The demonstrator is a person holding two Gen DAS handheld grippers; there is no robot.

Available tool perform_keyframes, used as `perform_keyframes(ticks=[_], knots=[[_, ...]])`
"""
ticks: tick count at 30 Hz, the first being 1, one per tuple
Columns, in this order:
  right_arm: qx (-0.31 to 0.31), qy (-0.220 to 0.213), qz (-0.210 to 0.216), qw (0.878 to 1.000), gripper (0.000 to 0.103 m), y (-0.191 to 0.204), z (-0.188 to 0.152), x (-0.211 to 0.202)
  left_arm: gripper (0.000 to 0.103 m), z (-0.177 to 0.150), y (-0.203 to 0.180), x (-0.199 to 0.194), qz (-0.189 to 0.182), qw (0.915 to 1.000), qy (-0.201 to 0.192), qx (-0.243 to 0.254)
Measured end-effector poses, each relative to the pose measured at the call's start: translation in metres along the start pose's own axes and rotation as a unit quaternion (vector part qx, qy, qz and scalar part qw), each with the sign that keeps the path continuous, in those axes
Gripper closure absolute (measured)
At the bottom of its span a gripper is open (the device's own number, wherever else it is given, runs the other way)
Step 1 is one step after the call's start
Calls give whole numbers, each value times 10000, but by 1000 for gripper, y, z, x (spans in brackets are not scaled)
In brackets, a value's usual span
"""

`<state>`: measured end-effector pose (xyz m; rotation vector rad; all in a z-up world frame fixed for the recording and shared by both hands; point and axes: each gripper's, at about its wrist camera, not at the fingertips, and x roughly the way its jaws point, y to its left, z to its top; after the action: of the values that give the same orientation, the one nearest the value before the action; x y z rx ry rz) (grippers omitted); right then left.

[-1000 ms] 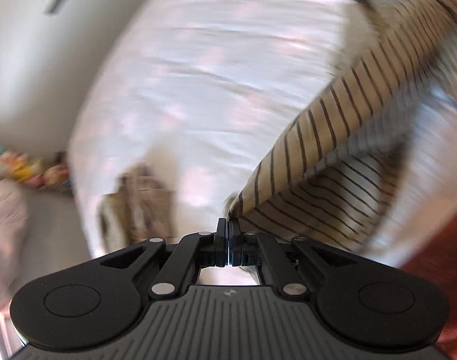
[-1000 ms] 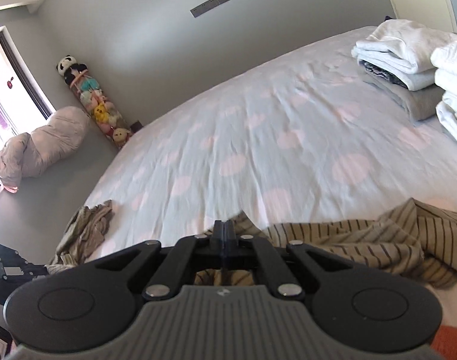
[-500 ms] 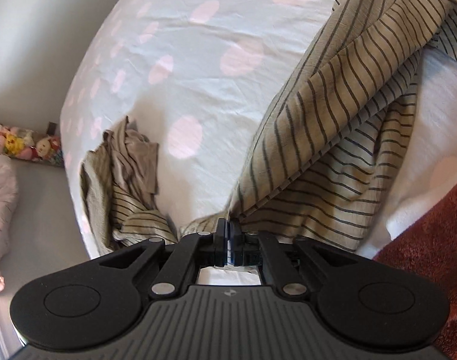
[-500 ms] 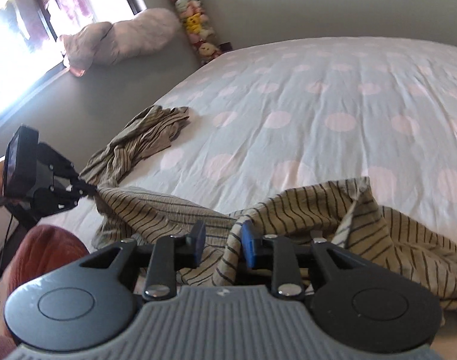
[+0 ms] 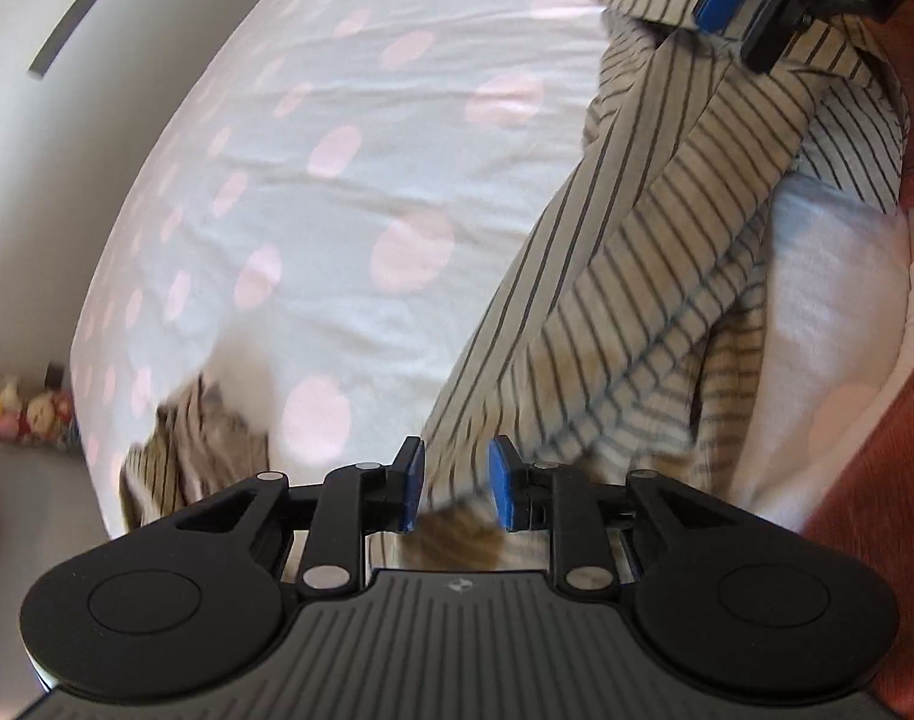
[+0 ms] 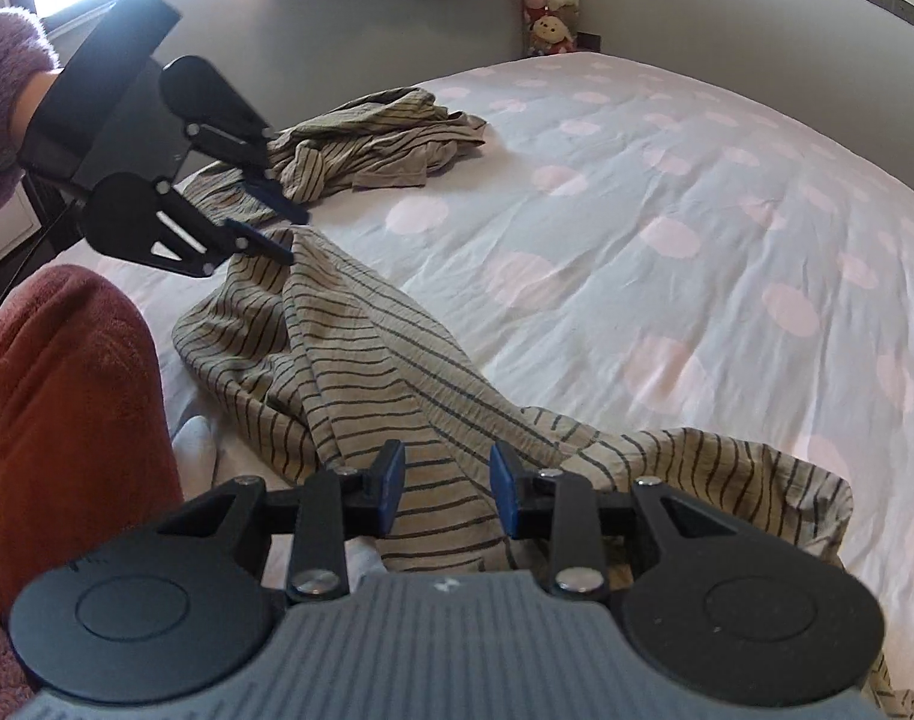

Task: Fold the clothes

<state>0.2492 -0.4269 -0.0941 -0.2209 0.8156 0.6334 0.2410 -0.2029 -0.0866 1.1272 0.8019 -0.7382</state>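
A beige shirt with dark stripes [image 6: 360,372] lies rumpled along the near edge of the bed [image 6: 667,192]. My right gripper [image 6: 447,480] is open just above one end of it, blue pads apart with cloth under the gap. My left gripper [image 6: 288,237] hovers at the shirt's far corner. Its jaws are opening, and the corner lies loose between the pads. In the left wrist view the shirt [image 5: 667,252] runs from my left gripper [image 5: 457,480] up to the right gripper [image 5: 751,18] at the top right.
A second striped garment [image 6: 372,138] lies crumpled near the bed's far left edge, also seen as a blurred heap [image 5: 198,438]. A person's knee in rust fleece [image 6: 66,390] presses against the bed, with a purple sleeve [image 6: 0,90] behind the left gripper. Plush toys [image 6: 547,0] stand by the wall.
Both grippers were shut on the striped shirt a second ago. The right one opened first and swung along the bed edge while rolling. The left has now opened, and the shirt lies slack.
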Motion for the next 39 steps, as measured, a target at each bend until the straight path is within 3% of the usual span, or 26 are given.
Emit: perform_keyframes(ticks=[7, 15, 17, 21, 28, 31, 34, 37, 39], knots=[[-574, 217, 33, 9981, 68, 3, 5, 31, 81, 45, -34, 28, -628, 9925, -717, 760], [-1028, 549, -50, 9932, 72, -3, -12, 70, 81, 65, -52, 59, -1091, 9857, -1077, 699], [-1069, 569, -55, 9926, 97, -4, -18, 75, 81, 65, -52, 64, -1171, 9848, -1109, 640], [-986, 400, -45, 9943, 103, -7, -20, 69, 81, 66, -50, 61, -1225, 9829, -1209, 654], [-969, 114, -106, 9952, 103, -5, -18, 48, 81, 73, -53, 46, -1391, 9778, -1313, 860], [-995, 120, -108, 9949, 93, -4, -19, 45, 79, 77, -61, 55, -1359, 9784, -1176, 1023], [-1044, 170, -125, 9943, 85, -2, -21, 47, 81, 80, -62, 72, -1599, 9795, -943, 783], [-1087, 196, -156, 9938, 84, -2, -22, 51, 93, 82, -63, 78, -1704, 9787, -908, 696], [-1122, 162, -120, 9935, 77, -1, -22, 51, 101, 81, -62, 73, -1657, 9792, -930, 705]])
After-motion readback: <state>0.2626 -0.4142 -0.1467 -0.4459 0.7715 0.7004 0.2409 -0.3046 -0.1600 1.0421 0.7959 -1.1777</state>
